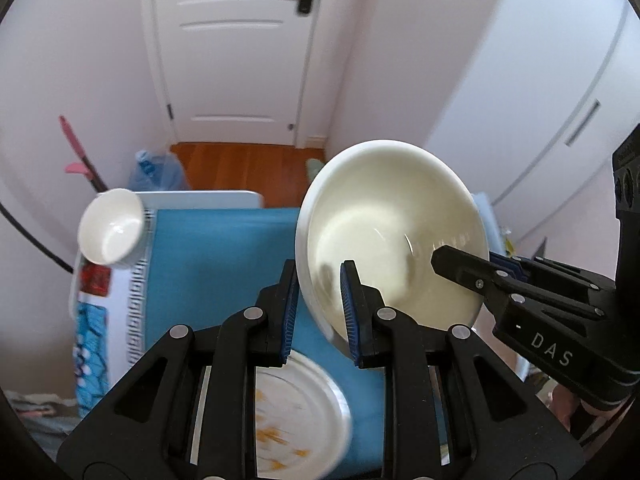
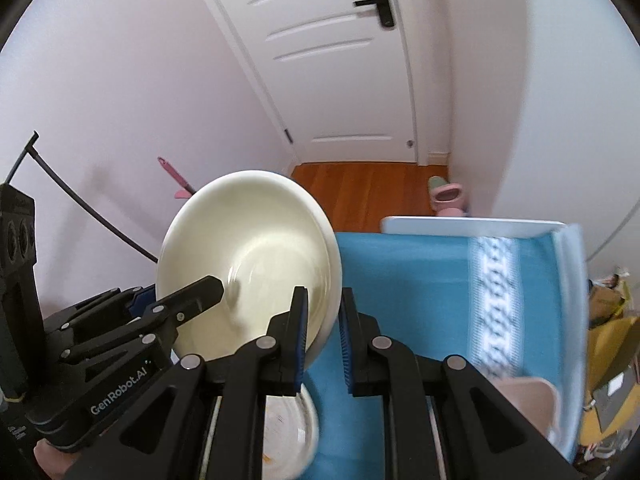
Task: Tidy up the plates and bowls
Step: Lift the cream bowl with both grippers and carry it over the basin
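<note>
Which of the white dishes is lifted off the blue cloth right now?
The large cream bowl, tilted and gripped on opposite rims by the left gripper and right gripper. The small white bowl and patterned plate lie lower.

My left wrist camera looks forward and down along my left tool [image 1: 318, 300], very near the cream bowl [image 1: 390, 232], facing the white door [image 1: 236, 52]. My right wrist camera sits just as near behind my right tool [image 2: 323, 334], facing the same door [image 2: 332, 60]. Both views share the bowl [image 2: 248, 256], the blue-clothed desk [image 1: 224, 260] [image 2: 404, 276] and the patterned plate [image 1: 296, 416] [image 2: 288, 436].
</note>
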